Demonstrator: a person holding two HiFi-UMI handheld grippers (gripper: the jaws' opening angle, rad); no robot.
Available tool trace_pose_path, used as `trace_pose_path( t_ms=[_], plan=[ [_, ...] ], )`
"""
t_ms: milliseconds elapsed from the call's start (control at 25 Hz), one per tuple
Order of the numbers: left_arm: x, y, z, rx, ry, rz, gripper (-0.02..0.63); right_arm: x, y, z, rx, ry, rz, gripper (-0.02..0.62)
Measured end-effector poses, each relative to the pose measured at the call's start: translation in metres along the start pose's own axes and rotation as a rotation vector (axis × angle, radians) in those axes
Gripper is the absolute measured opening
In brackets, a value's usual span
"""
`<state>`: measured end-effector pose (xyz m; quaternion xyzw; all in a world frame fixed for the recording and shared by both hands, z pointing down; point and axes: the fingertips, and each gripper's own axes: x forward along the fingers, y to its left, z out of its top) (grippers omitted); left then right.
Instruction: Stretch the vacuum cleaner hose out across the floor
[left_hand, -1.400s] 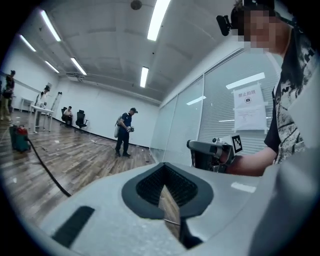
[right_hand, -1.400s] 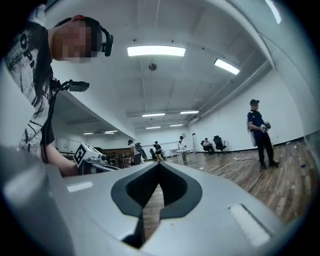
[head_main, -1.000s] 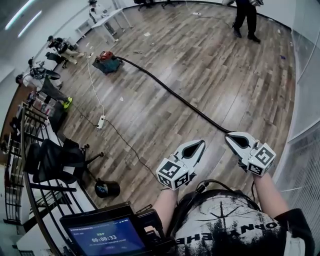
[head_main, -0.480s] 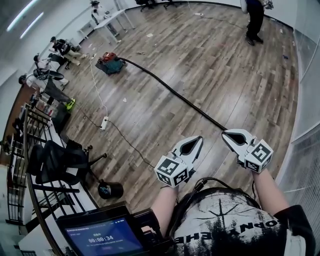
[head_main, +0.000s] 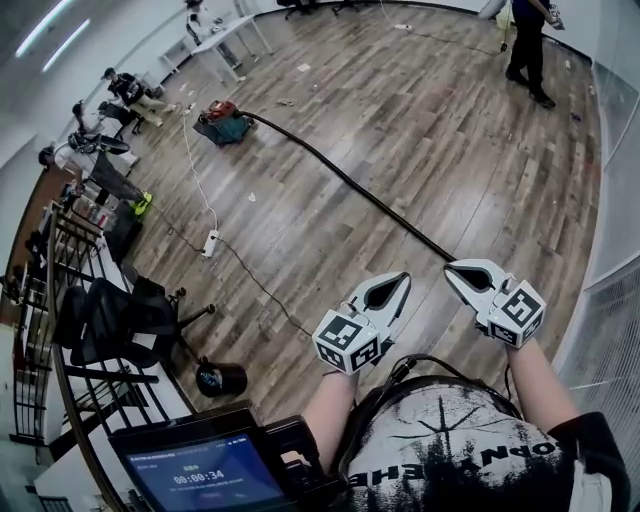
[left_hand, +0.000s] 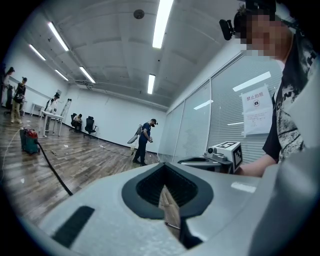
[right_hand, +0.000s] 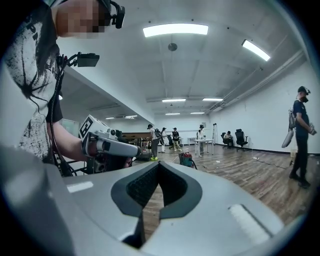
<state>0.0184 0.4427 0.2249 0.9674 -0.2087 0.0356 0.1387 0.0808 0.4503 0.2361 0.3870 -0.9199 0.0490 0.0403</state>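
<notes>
Moved: timer on screen (head_main: 205, 475) went 00:00:33 to 00:00:34 | jaws: left gripper (head_main: 403, 277) and right gripper (head_main: 450, 268) both clenched, empty | hose (head_main: 350, 185): stretched on floor, near end hidden at right gripper tip, contact unclear | far end at vacuum cleaner (head_main: 222, 118) | walking person (head_main: 528, 45) stepped right

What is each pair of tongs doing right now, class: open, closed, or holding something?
Left tongs: closed, holding nothing.
Right tongs: closed, holding nothing.

Site: open-plan office/lab hall
Evidence: wood floor (head_main: 420, 130), desks (head_main: 222, 38), office chairs (head_main: 105, 320), glass partitions (left_hand: 192, 130) w/ blinds (left_hand: 227, 125), ceiling strip lights (left_hand: 162, 20)
</notes>
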Motion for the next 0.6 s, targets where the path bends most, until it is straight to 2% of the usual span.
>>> trace_pose_path(
  t_ms=[600],
  plan=[
    [-0.0061, 0.005, 0.002, 0.012, -0.014, 0.042, 0.0, 0.0064, 0.0007, 0.0031, -0.023, 0.005, 0.034, 0.006]
  ],
)
